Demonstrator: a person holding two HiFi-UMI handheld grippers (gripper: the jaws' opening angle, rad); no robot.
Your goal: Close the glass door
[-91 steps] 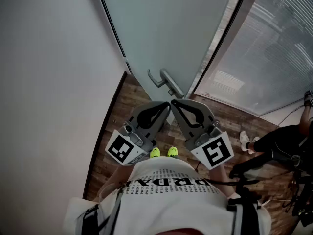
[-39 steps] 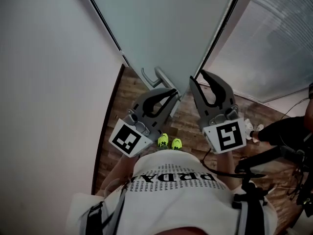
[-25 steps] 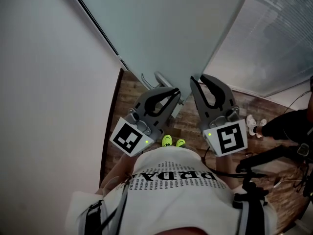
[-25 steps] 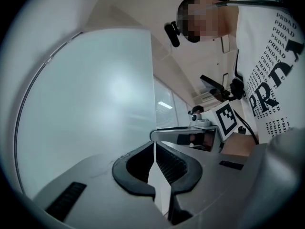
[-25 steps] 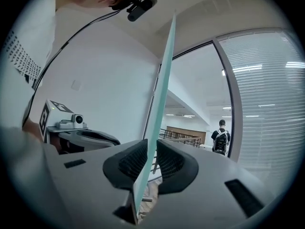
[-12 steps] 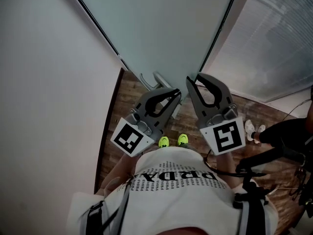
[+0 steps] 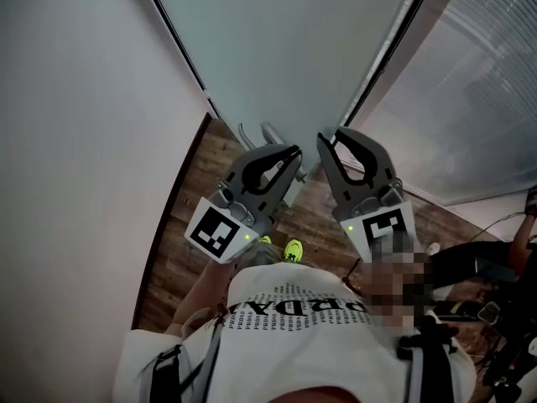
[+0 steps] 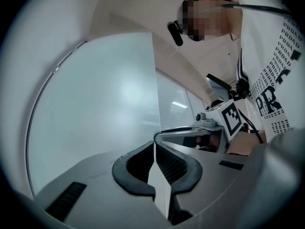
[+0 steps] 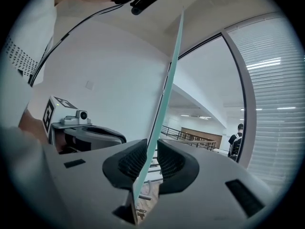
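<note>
The frosted glass door (image 7: 285,40) stands ajar, its free edge running down toward both grippers. A grey lever handle (image 7: 249,134) sticks out just left of my left gripper (image 7: 294,151). My right gripper (image 7: 322,139) sits close beside it at the door's edge. In the right gripper view the greenish glass edge (image 9: 167,89) passes straight between the jaws of my right gripper (image 9: 151,144), which pinch it. In the left gripper view the door face (image 8: 95,104) ends in a pale sliver clamped by my left gripper (image 8: 155,146).
A white wall (image 7: 75,141) closes the left side, meeting the wooden floor (image 7: 193,217). A dark door frame (image 7: 394,49) and a pane with blinds (image 7: 487,99) stand to the right. Another person (image 7: 503,263) is at the far right. A railing (image 9: 176,133) shows beyond the doorway.
My right gripper rose from beside the left one up to the door's edge. In the last second both grippers have stayed on the edge, shifting only slightly with the door.
</note>
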